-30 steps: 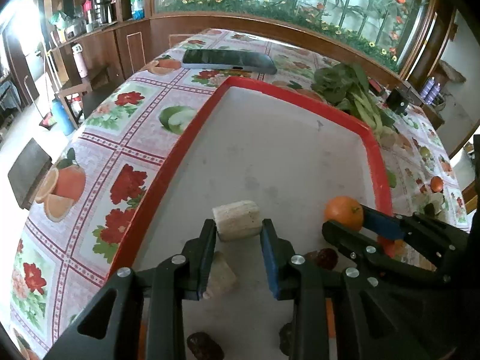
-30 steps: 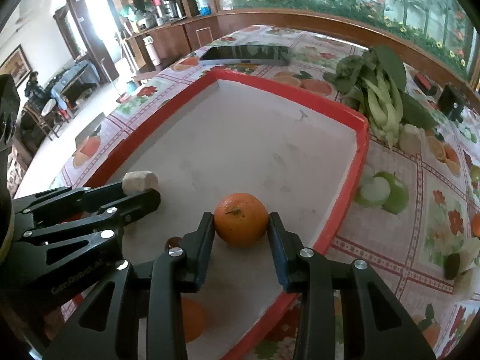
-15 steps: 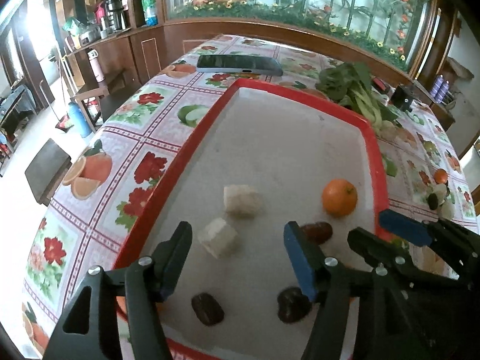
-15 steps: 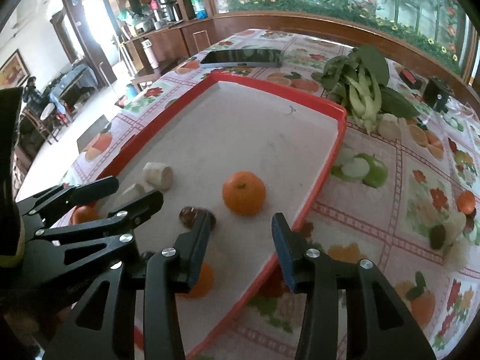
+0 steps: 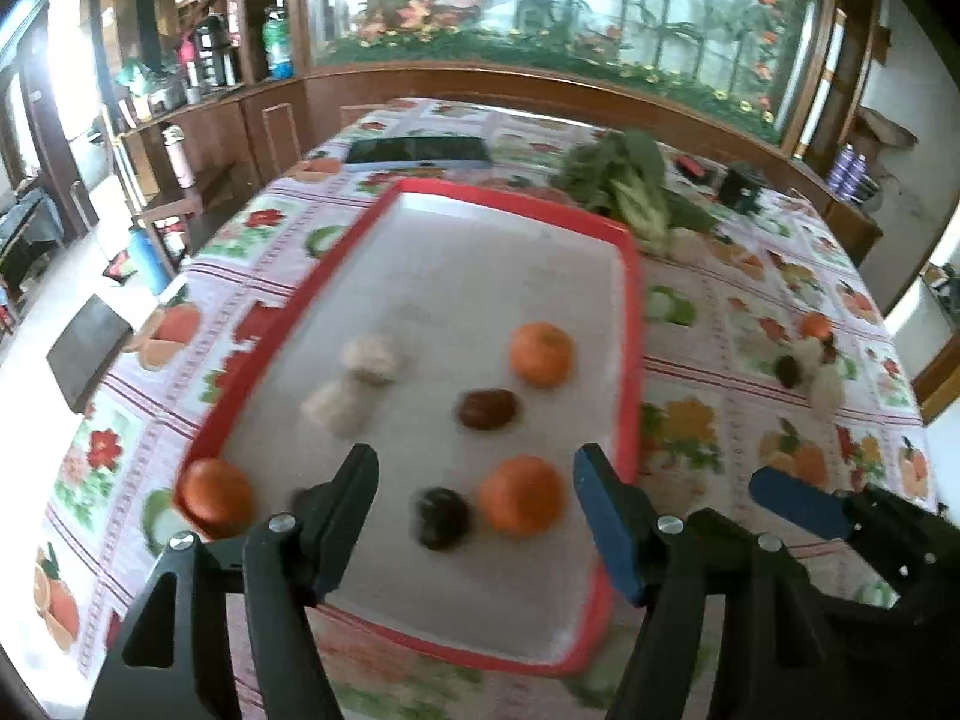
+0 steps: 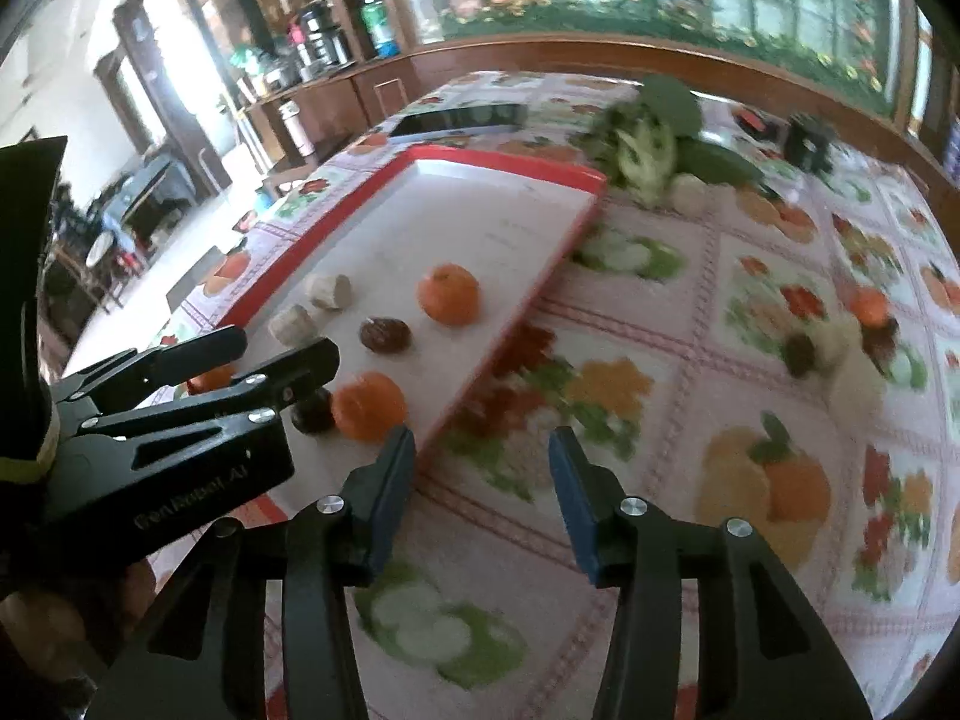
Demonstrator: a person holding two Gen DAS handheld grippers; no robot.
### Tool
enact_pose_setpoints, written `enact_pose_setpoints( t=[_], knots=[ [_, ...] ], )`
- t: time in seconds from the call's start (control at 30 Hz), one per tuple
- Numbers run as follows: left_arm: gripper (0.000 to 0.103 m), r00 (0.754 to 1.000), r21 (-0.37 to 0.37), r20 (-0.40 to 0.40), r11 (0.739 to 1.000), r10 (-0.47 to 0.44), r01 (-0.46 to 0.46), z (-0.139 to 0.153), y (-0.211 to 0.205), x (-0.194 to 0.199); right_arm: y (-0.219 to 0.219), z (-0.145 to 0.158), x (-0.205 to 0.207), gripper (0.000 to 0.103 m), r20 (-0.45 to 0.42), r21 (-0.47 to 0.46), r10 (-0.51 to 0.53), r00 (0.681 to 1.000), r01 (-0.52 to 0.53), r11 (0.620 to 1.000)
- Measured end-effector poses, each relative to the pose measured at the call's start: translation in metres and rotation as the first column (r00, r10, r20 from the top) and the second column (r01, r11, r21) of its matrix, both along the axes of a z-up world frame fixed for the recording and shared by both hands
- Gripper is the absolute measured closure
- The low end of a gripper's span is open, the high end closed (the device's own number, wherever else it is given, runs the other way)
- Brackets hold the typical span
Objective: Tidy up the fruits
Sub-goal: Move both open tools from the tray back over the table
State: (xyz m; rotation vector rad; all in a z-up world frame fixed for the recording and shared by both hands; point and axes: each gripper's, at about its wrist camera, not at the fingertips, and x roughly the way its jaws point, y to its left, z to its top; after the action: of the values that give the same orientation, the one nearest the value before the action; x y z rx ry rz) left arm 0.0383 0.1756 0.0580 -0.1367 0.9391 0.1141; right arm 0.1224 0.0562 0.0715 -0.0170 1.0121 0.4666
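From my left wrist view, my left gripper (image 5: 474, 492) hangs above the near end of the red tray (image 5: 630, 312) with its jaws spread wide and nothing between them. On the tray I count two oranges, one toward the far right (image 5: 540, 354) and one close to me (image 5: 521, 503), two pale cut chunks (image 5: 354, 378) side by side on the left, a brown date-like fruit (image 5: 487, 409) in the middle and a darker one (image 5: 443, 517) just beside the near orange; a third orange (image 5: 216, 497) sits at the tray's near left corner, and blur keeps me from telling whether it is inside the rim or on it. Well off to the right, a small cluster of loose fruit (image 5: 807, 360) lies on the tablecloth (image 5: 750, 276), so I judge the job partly done. From my right wrist view, my right gripper (image 6: 480, 480) is also spread and empty, over the bare cloth just right of the tray's edge (image 6: 510, 324). The leftover cluster (image 6: 840, 336) shows clearly here: an orange, a dark piece and pale pieces, touching or nearly so. Those are what I think still need carrying to the tray; the leafy greens (image 6: 648, 138) beyond are probably not mine to move.
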Motion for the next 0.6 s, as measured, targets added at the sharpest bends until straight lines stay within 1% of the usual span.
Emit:
enact_pose_setpoints(
  t=[0.07, 0.2, 0.3, 0.37, 0.47, 0.6],
  knots=[
    [0.032, 1.000, -0.010, -0.007, 1.000, -0.025, 0.025, 0.001, -0.015, 0.000, -0.015, -0.002, -0.003, 0.056, 0.000, -0.005, -0.024, 1.000, 0.024, 1.000],
    [0.032, 0.997, -0.008, -0.008, 0.997, -0.081, 0.081, 0.003, -0.047, 0.000, -0.055, -0.006, -0.004, 0.056, 0.002, -0.012, -0.102, 0.995, 0.102, 0.995],
    [0.032, 0.993, -0.013, -0.013, 0.993, -0.116, 0.116, 0.004, -0.066, -0.001, -0.091, -0.008, 0.002, 0.056, -0.001, -0.006, -0.174, 0.985, 0.174, 0.985],
    [0.031, 0.990, -0.012, -0.018, 0.990, -0.140, 0.139, 0.004, -0.078, -0.002, -0.113, -0.010, 0.008, 0.056, 0.010, -0.018, -0.219, 0.976, 0.219, 0.976],
    [0.030, 0.985, -0.008, -0.030, 0.985, -0.172, 0.172, 0.002, -0.094, -0.004, -0.143, -0.013, 0.020, 0.055, 0.015, -0.013, -0.268, 0.963, 0.268, 0.963],
    [0.030, 0.979, 0.002, -0.055, 0.980, -0.196, 0.197, -0.003, -0.107, -0.006, -0.168, -0.018, 0.040, 0.046, 0.034, -0.016, -0.308, 0.951, 0.309, 0.951]
  ],
)
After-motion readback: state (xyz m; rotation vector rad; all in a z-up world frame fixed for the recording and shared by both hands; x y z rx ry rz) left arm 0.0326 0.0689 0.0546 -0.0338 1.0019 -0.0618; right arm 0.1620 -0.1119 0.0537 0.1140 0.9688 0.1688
